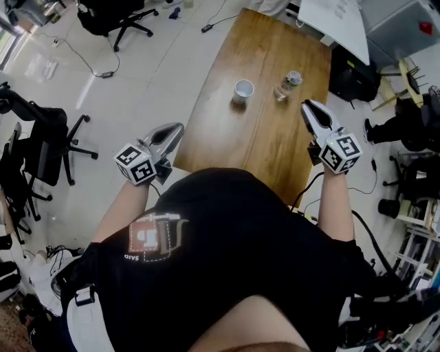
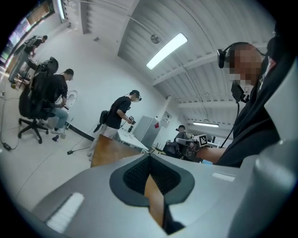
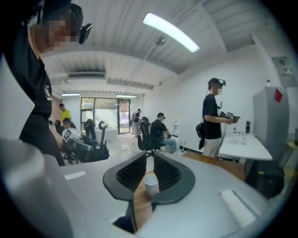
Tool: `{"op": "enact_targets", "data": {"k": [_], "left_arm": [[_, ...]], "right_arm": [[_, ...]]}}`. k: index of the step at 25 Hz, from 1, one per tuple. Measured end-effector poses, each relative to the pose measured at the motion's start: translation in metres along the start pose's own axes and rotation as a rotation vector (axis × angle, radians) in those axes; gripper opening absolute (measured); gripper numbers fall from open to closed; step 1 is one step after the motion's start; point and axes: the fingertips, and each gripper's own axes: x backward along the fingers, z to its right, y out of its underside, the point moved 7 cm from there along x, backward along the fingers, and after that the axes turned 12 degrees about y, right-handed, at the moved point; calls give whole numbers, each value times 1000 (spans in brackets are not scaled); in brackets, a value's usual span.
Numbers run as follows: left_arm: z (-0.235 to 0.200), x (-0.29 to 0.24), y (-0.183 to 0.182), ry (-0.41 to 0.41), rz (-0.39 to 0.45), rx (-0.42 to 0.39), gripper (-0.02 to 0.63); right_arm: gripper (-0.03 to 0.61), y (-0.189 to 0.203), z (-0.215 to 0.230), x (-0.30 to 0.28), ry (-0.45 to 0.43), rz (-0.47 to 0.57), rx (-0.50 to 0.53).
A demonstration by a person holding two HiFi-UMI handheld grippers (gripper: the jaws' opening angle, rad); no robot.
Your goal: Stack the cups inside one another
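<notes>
A white cup (image 1: pixel 243 90) stands upright on the wooden table (image 1: pixel 227 137). To its right is a clear cup (image 1: pixel 289 84), tilted; whether it is one cup or a stack I cannot tell. My left gripper (image 1: pixel 180 127) hangs off the table's left edge. In the left gripper view its pads (image 2: pixel 139 174) meet at the tip, with nothing between them. My right gripper (image 1: pixel 308 105) hovers at the table's right side, below the clear cup, and holds nothing. The right gripper view shows a narrow gap between its jaws, through which the white cup (image 3: pixel 151 183) appears farther along the table.
Office chairs (image 1: pixel 41 148) stand on the floor to the left, another (image 1: pixel 113 17) at the top, with cables around them. A white desk (image 1: pixel 337 24) adjoins the table's far end. A person (image 3: pixel 213 118) with grippers stands by it. Shelving and clutter (image 1: pixel 412 137) line the right.
</notes>
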Motion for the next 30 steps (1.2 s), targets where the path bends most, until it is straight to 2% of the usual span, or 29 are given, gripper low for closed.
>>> {"op": "enact_targets", "data": {"k": [4,11,14,18,24,30], "left_arm": [[9,-70,-8,129,-40,-38,2],[38,-129,9,203,-112,-34,2],[50,-137,21,211,-156,-18,2],[55,-135,33,222,-171,-14,2],[50,-123,29,202,-157,-14,2],[47,-117,27,197,-149,-13,2]], "right_arm": [[36,60,27,78,130,0,-212],[14,161,15,139,221,-104,-403],[13,189,5,147,219,-151,-474],[12,187,6,149,208,-134,-478],[12,138,30,146,214,19,-514],[12,152,2,129,148,-58,-514]]}}
